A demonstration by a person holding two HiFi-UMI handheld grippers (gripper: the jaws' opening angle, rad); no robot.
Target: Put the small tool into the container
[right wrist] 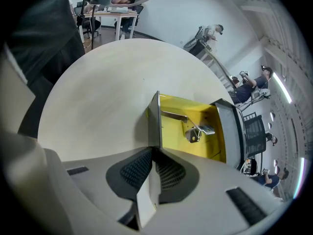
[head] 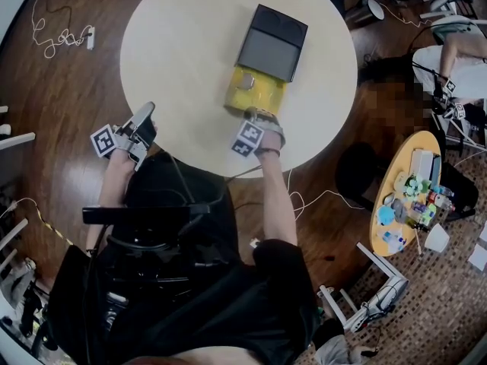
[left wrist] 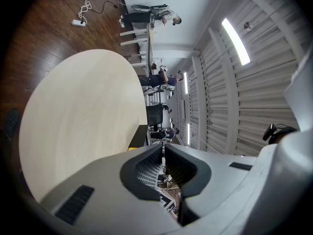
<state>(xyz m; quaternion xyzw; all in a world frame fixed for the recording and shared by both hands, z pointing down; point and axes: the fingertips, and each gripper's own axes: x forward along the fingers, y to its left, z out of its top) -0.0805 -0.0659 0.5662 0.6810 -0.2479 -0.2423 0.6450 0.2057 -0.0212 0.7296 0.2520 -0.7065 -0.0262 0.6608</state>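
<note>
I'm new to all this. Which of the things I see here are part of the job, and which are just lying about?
Job: right tongs, clamped on the yellow drawer's front wall; small metal tool lying in that drawer; dark container behind it.
Lying about: left tongs, shut and empty; power strip and white cable on the floor; cluttered yellow side table.

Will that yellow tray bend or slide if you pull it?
The yellow tray is probably stiff: its thin front wall stands straight, pinched by the right gripper. It likely slides easily on the smooth table, being shallow and nearly empty. The small tool inside may skid.
</note>
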